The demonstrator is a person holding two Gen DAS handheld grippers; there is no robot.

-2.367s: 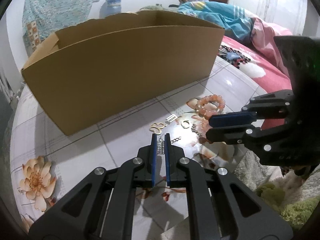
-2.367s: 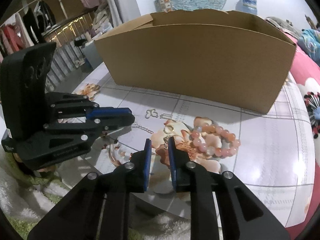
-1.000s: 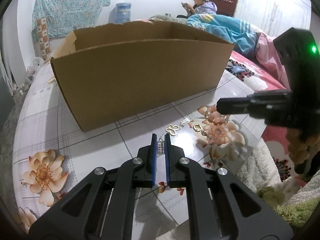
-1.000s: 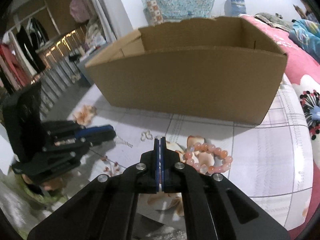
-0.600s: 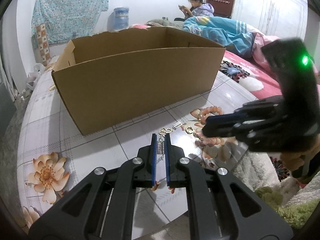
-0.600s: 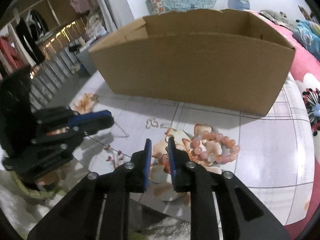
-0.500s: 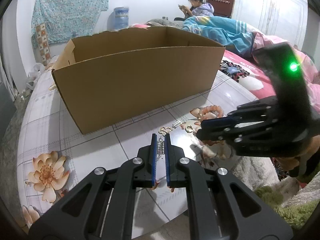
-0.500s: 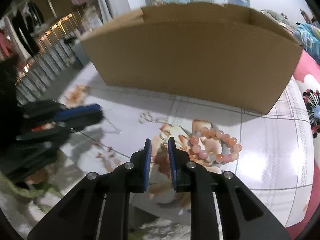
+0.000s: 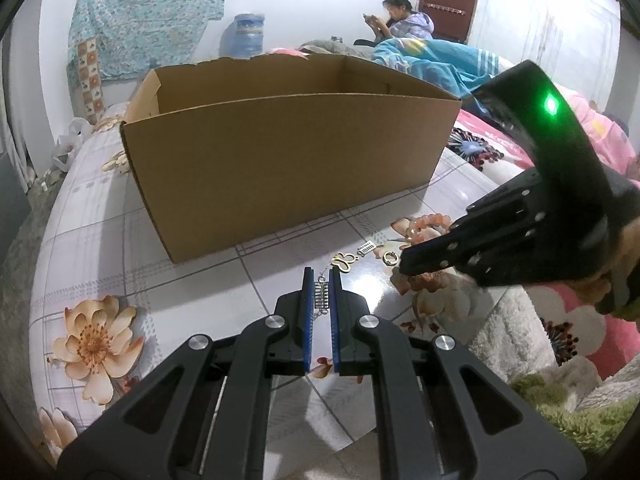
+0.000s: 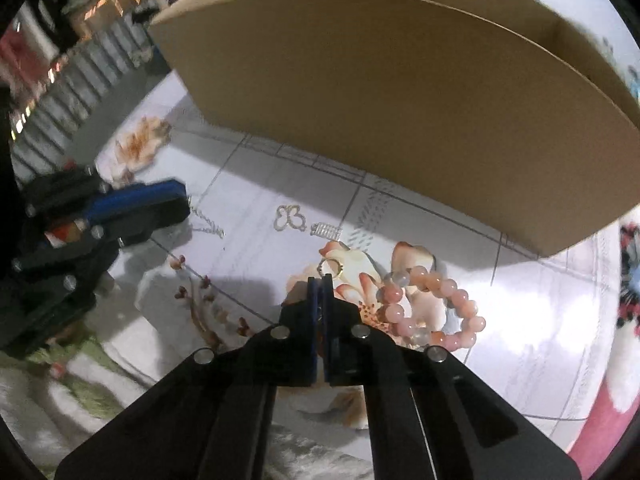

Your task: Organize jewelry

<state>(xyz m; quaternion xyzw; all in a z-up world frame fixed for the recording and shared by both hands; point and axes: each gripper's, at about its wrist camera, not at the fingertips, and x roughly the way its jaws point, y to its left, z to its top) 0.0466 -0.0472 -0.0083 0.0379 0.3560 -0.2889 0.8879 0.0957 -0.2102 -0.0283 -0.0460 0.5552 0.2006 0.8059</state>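
From where I stand nothing seems sorted yet: the cardboard box [image 9: 280,152] shows only bare walls inside, though its floor is hidden from me, while the pink bead bracelet [image 10: 432,308], the butterfly charm [image 10: 290,217], a small gold ring [image 10: 330,267] and a silver bar piece [image 10: 326,231] all lie on the flowered tabletop [image 9: 100,240] in front of it. The left gripper [image 9: 321,280] is nipped on a silver chain earring [image 9: 321,298]. The right gripper [image 10: 319,280] is closed low beside the ring; I cannot tell whether it pinches anything.

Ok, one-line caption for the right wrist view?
Right gripper fingers nearly closed beside a pink bead bracelet, gold ring just ahead, cardboard box behind.
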